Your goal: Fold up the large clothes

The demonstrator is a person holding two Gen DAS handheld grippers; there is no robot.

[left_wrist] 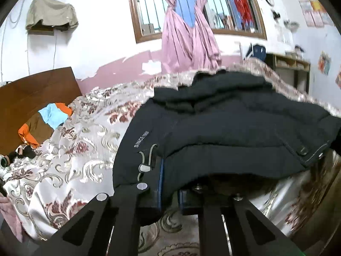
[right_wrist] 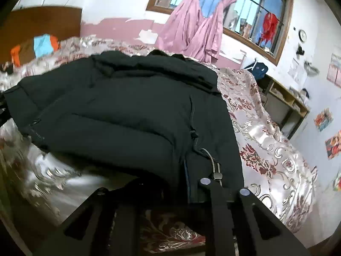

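Observation:
A black padded jacket [left_wrist: 223, 128] lies spread on a floral satin bedspread [left_wrist: 74, 149], its hood toward the far wall. My left gripper [left_wrist: 170, 192] is shut on the jacket's near hem, beside a grey drawstring toggle [left_wrist: 145, 167] and the white lettering. In the right wrist view the same jacket [right_wrist: 127, 111] fills the middle, and my right gripper [right_wrist: 191, 192] is shut on the hem's other corner, next to a second drawstring toggle [right_wrist: 216, 175]. The hem between the two grips hangs a little above the bedspread [right_wrist: 266, 145]. Fabric hides the fingertips.
A wooden headboard [left_wrist: 32, 98] stands at the left with orange, blue and brown clothes [left_wrist: 46, 123] piled against it. Pink curtains [left_wrist: 187, 38] hang at the barred window behind the bed. A wooden shelf unit [right_wrist: 285, 100] stands beyond the bed's right side.

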